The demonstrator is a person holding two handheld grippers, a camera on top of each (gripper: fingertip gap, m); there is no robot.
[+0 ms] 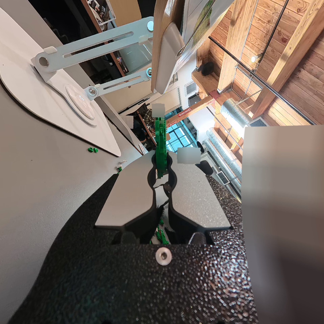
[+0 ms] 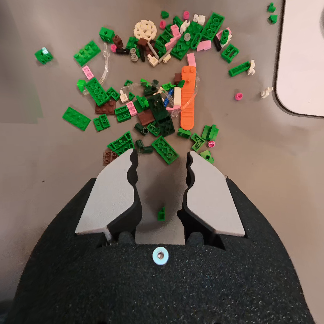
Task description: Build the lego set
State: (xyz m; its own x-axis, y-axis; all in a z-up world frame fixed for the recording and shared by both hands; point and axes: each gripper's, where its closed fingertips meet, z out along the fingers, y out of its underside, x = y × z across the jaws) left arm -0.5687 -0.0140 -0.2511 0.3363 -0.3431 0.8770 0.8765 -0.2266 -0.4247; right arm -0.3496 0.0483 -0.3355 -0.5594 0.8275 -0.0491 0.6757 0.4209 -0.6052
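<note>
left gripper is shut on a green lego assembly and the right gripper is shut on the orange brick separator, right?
Not quite. The right gripper is open and empty in the right wrist view; the orange brick separator lies on the table among the loose pieces. The left gripper is indeed shut on the green lego assembly.

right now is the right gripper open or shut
Open. The right gripper shows a wide gap between its fingers, with bare grey table and one small green piece visible between them; nothing is held.

Between the spread right claw [image 2: 162, 156] lies bare tabletop [image 2: 43, 175]; scattered Lego pieces [image 2: 140, 87] crowd just ahead.
</note>
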